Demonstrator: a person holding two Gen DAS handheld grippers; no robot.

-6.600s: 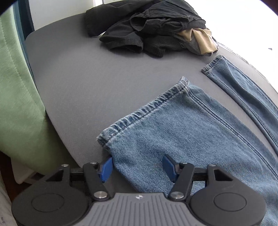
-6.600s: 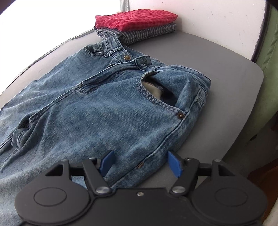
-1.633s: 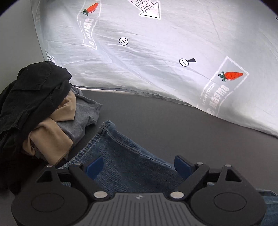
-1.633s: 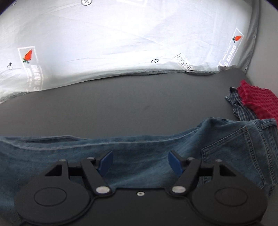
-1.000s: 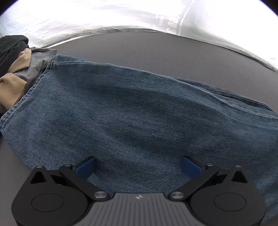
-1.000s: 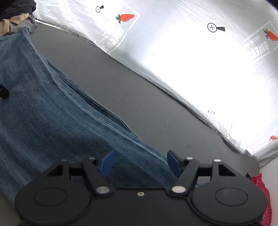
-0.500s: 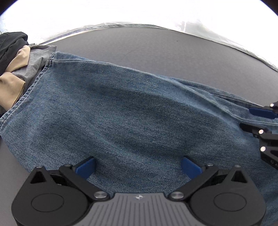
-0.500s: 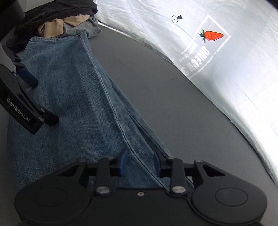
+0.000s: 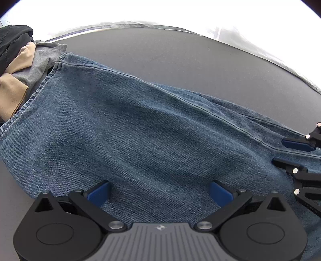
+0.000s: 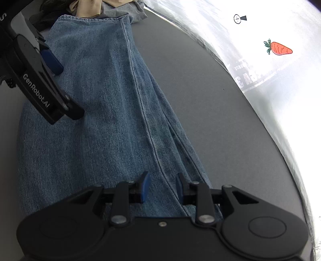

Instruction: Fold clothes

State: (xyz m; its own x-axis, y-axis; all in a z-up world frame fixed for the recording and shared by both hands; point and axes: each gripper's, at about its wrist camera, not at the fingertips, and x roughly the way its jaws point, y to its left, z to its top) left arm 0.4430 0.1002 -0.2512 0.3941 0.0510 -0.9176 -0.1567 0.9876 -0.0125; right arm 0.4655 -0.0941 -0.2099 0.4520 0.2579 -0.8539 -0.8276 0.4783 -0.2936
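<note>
Blue jeans (image 9: 150,130) lie flat on the grey table (image 9: 180,60), their legs stacked and the hem at the left. My left gripper (image 9: 159,192) stands wide open over the leg near the hem, with denim under it and nothing pinched. One finger (image 10: 50,96) of it shows at the upper left of the right wrist view. My right gripper (image 10: 162,186) sits further along the leg (image 10: 104,120), narrowed onto the denim at the side seam. The left wrist view catches it at the right edge (image 9: 291,154).
A pile of black, tan and grey clothes (image 9: 18,66) lies just past the hem, also at the top of the right wrist view (image 10: 112,8). A silver sheet with carrot prints (image 10: 278,48) borders the table's far side. Bare table lies beyond the jeans.
My right gripper has swung to look along the leg toward the hem and its jaws have narrowed from wide open onto the denim. My left gripper has stayed open over the hem end.
</note>
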